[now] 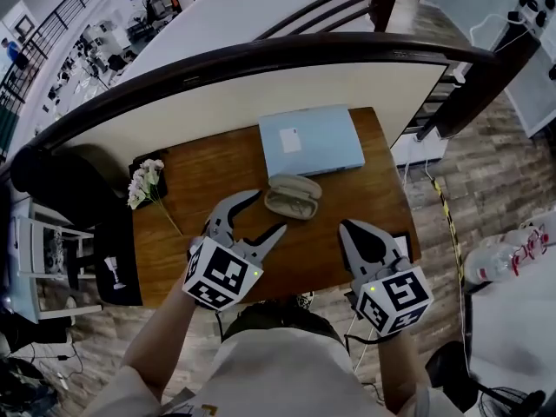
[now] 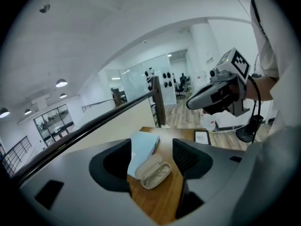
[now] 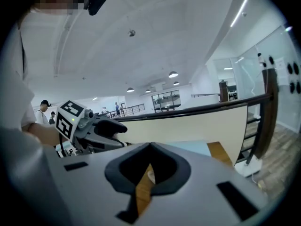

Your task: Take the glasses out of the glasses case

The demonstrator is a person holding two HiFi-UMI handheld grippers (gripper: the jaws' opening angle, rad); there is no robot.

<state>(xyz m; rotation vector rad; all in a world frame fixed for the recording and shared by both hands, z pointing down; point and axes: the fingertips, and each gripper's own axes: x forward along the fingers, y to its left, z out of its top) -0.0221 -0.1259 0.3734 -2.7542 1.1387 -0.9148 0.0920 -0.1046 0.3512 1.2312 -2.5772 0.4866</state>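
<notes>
A beige glasses case (image 1: 292, 196) lies open near the middle of the wooden table (image 1: 208, 168), with the glasses showing inside it. My left gripper (image 1: 268, 213) hovers just in front and left of the case, open, with nothing between its fingers. In the left gripper view the case (image 2: 153, 171) sits on the table between and beyond the spread jaws of that gripper (image 2: 151, 149). My right gripper (image 1: 347, 228) hangs over the table's front right, shut and empty, apart from the case. Its jaw tips meet in the right gripper view (image 3: 150, 146), where only a sliver of the case (image 3: 149, 175) shows.
A light blue book (image 1: 310, 140) lies right behind the case. White flowers (image 1: 146, 181) rest at the table's left edge. A small framed card (image 2: 202, 136) sits at the right front corner. A dark curved railing (image 1: 261, 55) runs behind the table. Plastic bottles (image 1: 504, 254) stand on the floor to the right.
</notes>
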